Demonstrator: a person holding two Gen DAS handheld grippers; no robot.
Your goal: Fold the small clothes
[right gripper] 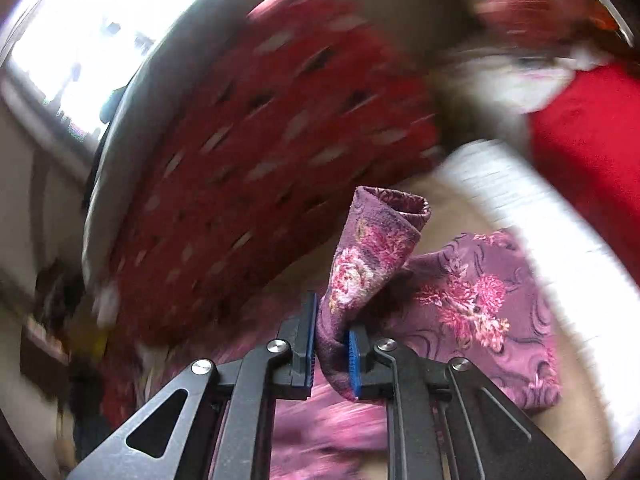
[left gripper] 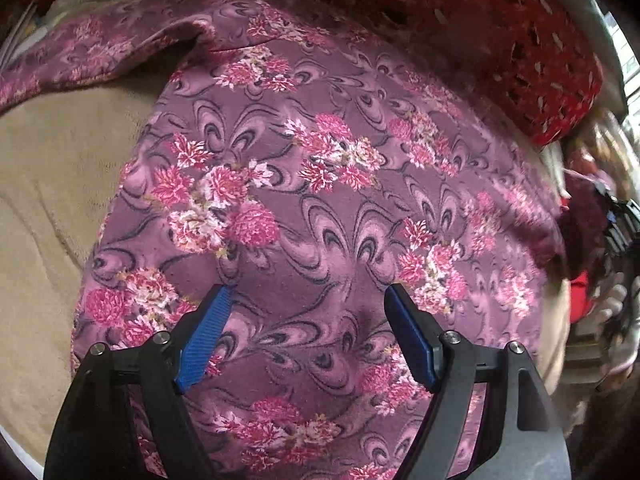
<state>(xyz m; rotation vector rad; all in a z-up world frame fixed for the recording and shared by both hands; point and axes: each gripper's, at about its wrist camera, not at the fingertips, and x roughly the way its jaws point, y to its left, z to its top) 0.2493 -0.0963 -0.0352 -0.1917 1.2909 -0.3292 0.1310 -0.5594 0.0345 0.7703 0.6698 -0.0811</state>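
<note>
Through your left wrist camera, your left gripper (left gripper: pixel 308 300) hangs over the purple floral-print fleece garment (left gripper: pixel 320 208) with its blue ribbed pads (left gripper: pixel 204 340) spread wide and nothing between them. The garment lies spread on the beige plush blanket (left gripper: pixel 52 184), and it fills most of this view. Its left edge runs in a curve from the lower left up toward a sleeve-like flap (left gripper: pixel 100 48) that stretches off to the upper left. Bare beige blanket lies open on the left of that edge. Along the top, the dark red cushion with pale dashes (left gripper: pixel 500 32) presses close to the garment's far edge, so the room there is tight. The right margin is a blur of red and white cloth; you cannot make out what it is.

Through your right wrist camera, your right gripper (right gripper: pixel 332 340) is clamped narrow on a fold of the same purple garment (right gripper: pixel 476 304); the pinched cloth stands up above the pads as a rolled corner (right gripper: pixel 376 248). The rest of the garment lies low and to the right on the beige blanket (right gripper: pixel 452 208). The red cushion (right gripper: pixel 256 168) crowds the left, and a white cloth band (right gripper: pixel 532 216) and red fabric (right gripper: pixel 592 152) border the right. This view is motion-blurred. No readable writing shows in either view.
</note>
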